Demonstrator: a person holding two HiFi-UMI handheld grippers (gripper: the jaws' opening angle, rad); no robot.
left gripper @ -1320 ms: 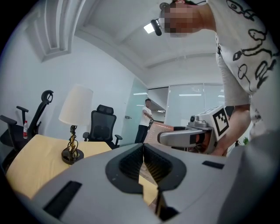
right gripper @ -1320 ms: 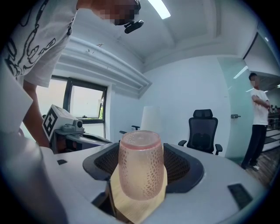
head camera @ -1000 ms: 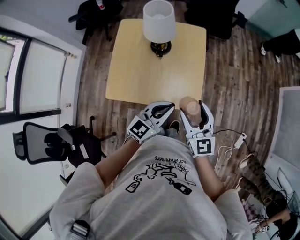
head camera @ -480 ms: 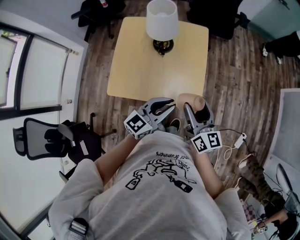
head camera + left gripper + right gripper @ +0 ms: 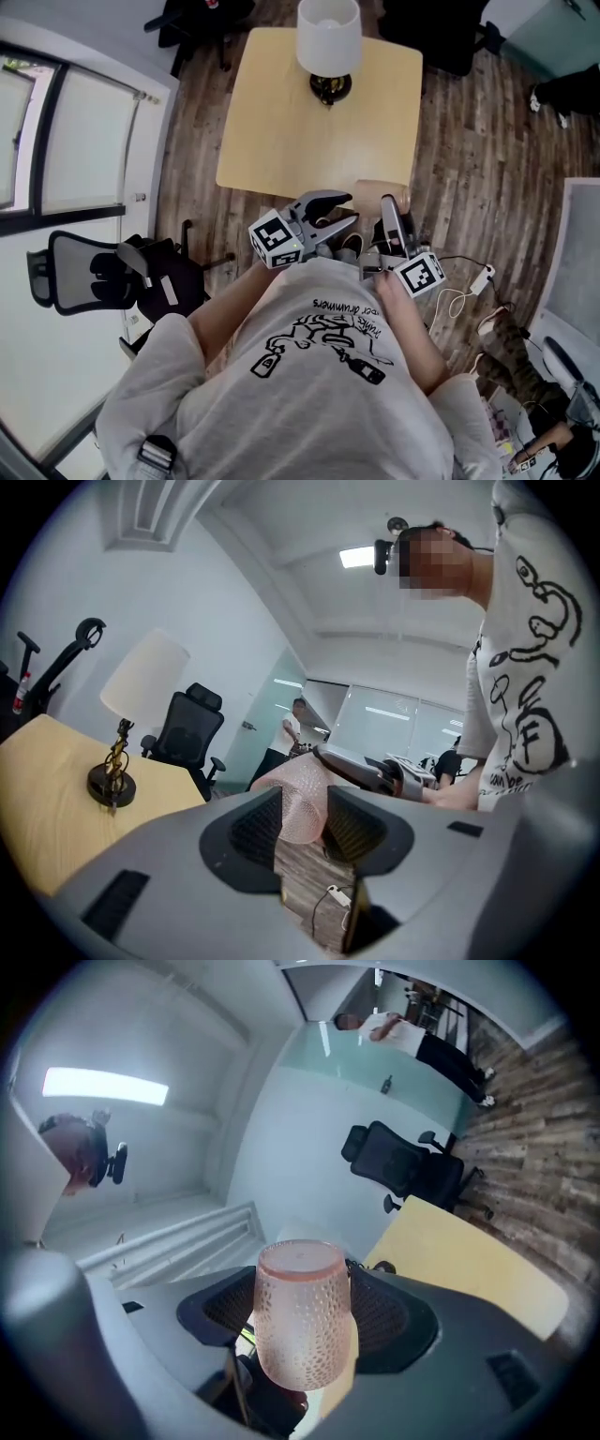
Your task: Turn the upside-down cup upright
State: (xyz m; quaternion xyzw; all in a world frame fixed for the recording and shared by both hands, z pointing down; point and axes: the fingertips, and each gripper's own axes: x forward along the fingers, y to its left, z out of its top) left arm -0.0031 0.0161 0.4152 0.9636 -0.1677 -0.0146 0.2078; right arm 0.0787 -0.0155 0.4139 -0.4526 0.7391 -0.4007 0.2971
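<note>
At far left an empty office chair point(image 5: 94, 277) stands by the window. Next comes the pale wooden table point(image 5: 281, 112), bare except for a white-shaded lamp point(image 5: 328, 37) at its far edge.

In front of the table's near edge, close to the person's body, the left gripper point(image 5: 349, 208) points level toward the right gripper. Its jaws have just been opening and now stand partly apart. One end of the cup point(image 5: 375, 190) shows in the gap between them. No pad is seen pressing on it, so this gripper counts as released.

The cup, a pink dimpled tumbler, hangs in the air over the wood-plank floor point(image 5: 469, 141), just off the table edge. It is tipped well over on its side, neither inverted nor upright.

The right gripper point(image 5: 397, 200) is rolled onto its flank and is clenched on the cup. Its pads point(image 5: 375, 1312) bear on opposite sides of the wall, and the closed base faces away from its camera.

Step in hand, as judged: the turn itself, roughly midway, carried by the right gripper alone. The next move calls for more wrist roll until the mouth faces up. The cup should then be lowered onto the table with its base flat, and released only when it stands.
</note>
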